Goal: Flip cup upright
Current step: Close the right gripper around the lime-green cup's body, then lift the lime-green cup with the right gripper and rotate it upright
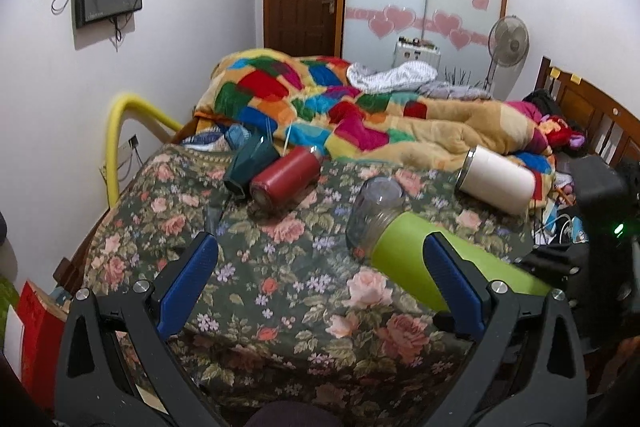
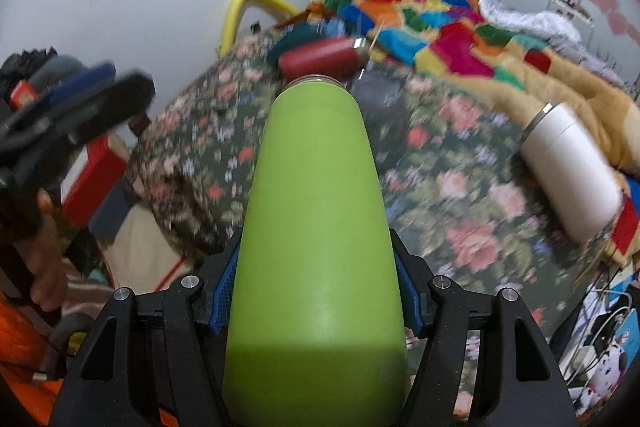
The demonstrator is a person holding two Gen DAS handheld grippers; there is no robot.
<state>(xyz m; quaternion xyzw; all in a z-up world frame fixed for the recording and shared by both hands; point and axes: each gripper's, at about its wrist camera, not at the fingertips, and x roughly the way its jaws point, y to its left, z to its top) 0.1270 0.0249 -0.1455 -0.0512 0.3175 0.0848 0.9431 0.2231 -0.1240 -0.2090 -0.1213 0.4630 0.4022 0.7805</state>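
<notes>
My right gripper (image 2: 316, 291) is clamped on the green cup (image 2: 316, 227), a blue pad pressed to each flank near its wide base. The cup's long axis runs straight out ahead of my fingers, tapering to the metal-rimmed mouth at the far end; from the left wrist view the cup (image 1: 404, 247) leans low over the floral bedspread (image 1: 280, 287), mouth pointing up-left toward a clear lid (image 1: 376, 215) at its neck. My left gripper (image 1: 320, 267) is spread wide with nothing in it, just left of the cup. Ahead of it lies open bedspread, bounded farther on by the red bottle (image 1: 286, 175) lying on its side and, off to the right, the white tumbler (image 1: 498, 181) against the patchwork quilt (image 1: 360, 107). The bed's edge drops away left of my left gripper.
</notes>
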